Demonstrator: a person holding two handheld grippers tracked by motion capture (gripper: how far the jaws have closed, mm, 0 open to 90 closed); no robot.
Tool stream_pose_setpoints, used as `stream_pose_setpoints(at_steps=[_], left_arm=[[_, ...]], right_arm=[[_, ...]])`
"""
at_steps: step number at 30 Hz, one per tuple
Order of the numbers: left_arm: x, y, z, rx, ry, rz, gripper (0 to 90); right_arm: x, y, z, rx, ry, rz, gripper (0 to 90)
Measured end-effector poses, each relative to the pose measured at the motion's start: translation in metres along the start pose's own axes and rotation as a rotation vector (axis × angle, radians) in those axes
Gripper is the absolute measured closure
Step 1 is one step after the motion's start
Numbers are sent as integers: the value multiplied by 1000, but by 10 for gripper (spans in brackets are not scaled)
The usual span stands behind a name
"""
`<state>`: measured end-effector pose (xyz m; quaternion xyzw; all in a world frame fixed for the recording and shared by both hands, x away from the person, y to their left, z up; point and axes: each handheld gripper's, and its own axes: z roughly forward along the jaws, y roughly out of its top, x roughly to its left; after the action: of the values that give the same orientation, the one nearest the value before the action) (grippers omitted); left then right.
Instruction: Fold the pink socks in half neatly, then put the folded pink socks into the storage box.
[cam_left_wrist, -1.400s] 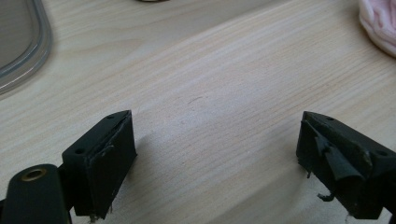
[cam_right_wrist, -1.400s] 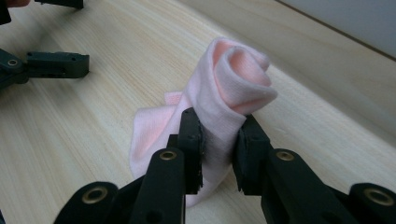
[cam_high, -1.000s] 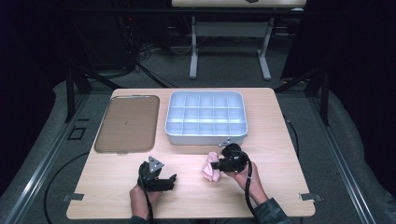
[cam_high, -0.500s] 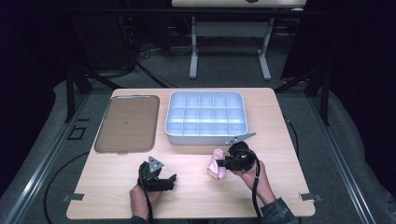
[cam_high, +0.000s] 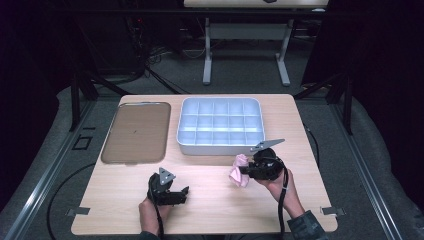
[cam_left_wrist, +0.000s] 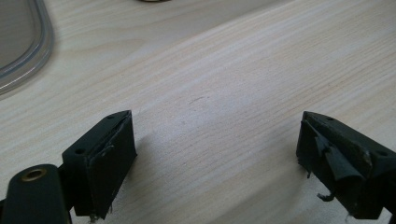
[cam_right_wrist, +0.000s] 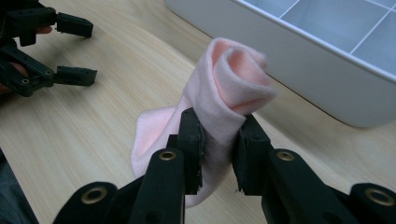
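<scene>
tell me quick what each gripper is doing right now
left gripper: jaws open, nothing between them, over the bare wooden table.
right gripper: jaws shut on a rolled pale pink fabric sock.

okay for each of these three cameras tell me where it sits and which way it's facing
High view: above the person's side, looking forward and down on the table; both forearms, the left gripper and right gripper show.
Left gripper view: on the left gripper, looking along its open jaws at bare wood and the brown tray corner.
Right gripper view: on the right gripper, jaws pinching a pink sock, facing the divided bin.
Shared: the high and right gripper views both show the sock, bin and left gripper.
</scene>
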<state>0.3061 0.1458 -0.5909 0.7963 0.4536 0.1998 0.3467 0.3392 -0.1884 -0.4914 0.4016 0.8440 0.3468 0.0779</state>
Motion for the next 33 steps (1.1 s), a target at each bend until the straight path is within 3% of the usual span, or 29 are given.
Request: stream_pose_setpoints(at_steps=[16,33], left_arm=[[0,0,0,0,0,-1,116],[0,0,0,0,2,1,116]], right_arm=[[-6,12,-20,-30,-50,-22,750],[-15,29,-37,-67,-73,-45,750]])
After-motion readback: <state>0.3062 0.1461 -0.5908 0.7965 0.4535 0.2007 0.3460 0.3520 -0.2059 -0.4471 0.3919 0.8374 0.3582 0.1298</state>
